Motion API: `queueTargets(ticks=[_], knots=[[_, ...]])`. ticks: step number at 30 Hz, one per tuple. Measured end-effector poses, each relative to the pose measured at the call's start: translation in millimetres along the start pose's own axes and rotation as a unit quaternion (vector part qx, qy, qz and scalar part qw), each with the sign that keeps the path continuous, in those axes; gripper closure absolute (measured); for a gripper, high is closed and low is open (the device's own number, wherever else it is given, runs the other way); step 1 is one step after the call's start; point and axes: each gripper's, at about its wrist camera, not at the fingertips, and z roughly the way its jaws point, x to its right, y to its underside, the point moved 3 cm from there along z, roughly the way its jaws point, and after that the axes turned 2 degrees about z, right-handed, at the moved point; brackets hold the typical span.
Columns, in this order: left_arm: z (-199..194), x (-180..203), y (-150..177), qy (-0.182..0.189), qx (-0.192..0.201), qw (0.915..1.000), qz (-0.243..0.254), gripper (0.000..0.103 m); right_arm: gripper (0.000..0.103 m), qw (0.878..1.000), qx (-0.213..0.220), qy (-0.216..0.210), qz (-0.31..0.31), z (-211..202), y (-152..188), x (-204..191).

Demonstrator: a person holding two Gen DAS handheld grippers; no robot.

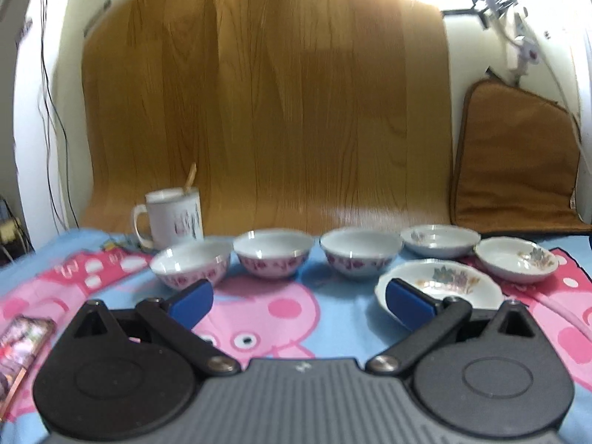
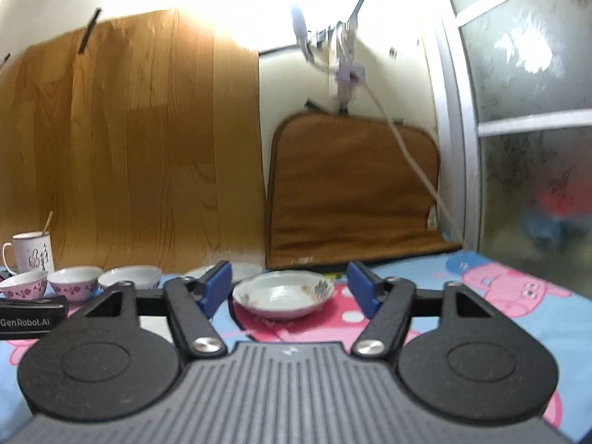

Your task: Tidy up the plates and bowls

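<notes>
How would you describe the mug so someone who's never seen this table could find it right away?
Start at the big wood-grain board standing behind the cartoon pig tablecloth. At its lower left corner, behind the leftmost of three pink-patterned bowls, stands the white mug. It is the only tall piece with a handle, and a stick pokes out of it.

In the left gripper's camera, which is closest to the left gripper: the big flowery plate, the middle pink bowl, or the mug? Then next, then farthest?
From the left gripper:
1. Big flowery plate, right beside its right finger.
2. Middle pink bowl, straight ahead.
3. Mug, far back left.
</notes>
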Motion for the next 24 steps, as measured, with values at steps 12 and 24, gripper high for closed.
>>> queueTargets(ticks=[12,24], knots=[[0,-6,5,0.002,-0.029,0.9993,-0.023,0.000,0.000,0.998,0.002,-0.056,-0.016,0,-3,-8],[-2,-2,5,-0.006,-0.030,0.9995,0.001,0.000,0.000,0.998,-0.005,-0.069,-0.002,-2,0,-9]])
